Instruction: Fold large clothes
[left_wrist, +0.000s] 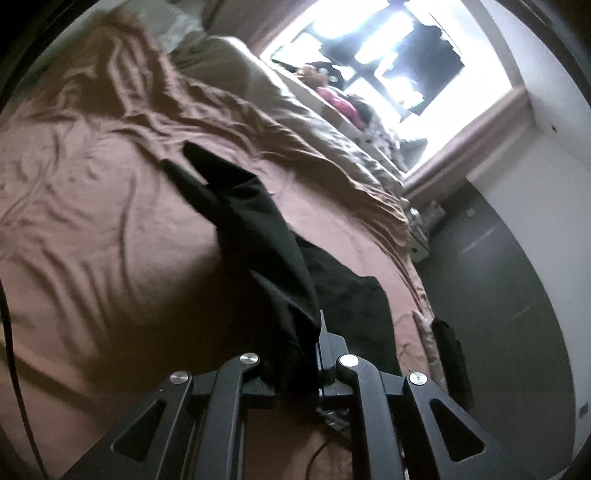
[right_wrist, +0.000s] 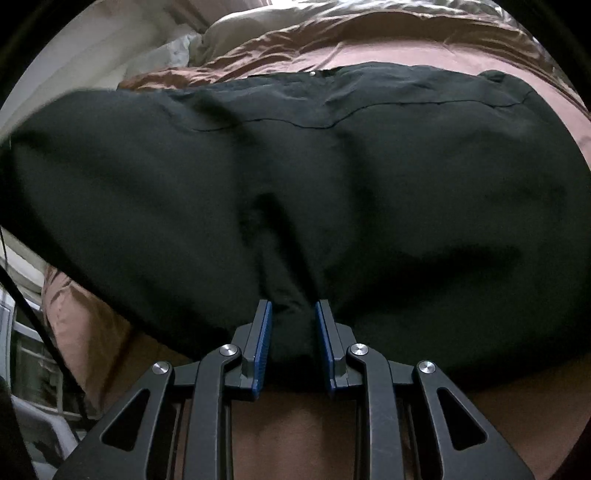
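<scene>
Across the bed (left_wrist: 92, 221), covered by a wrinkled pinkish-brown sheet, lies a black garment (left_wrist: 258, 229). From the left wrist camera, the left gripper (left_wrist: 318, 354) has its jaws drawn together on an edge of that cloth: a bunched fold rises from between the fingers and runs away up the sheet, while a flatter part of the same dark fabric rests on the bed just to the right of the jaws. One finger (left_wrist: 325, 332) shows beside the fold; the other is hidden behind the cloth. A rumpled tan duvet (left_wrist: 280, 110) is heaped along the far side of the bed, below a bright window (left_wrist: 391, 59).

From the right wrist camera, the garment (right_wrist: 406, 166) spreads wide and fills most of the view, with a seam line crossing its upper part. The right gripper (right_wrist: 293, 332) stands partly open, its blue-padded fingers (right_wrist: 263, 343) on either side of a pinched ridge of fabric that sits between them. Whether the pads actually press the cloth cannot be told. Pale pillows (right_wrist: 184, 48) lie beyond the garment.
</scene>
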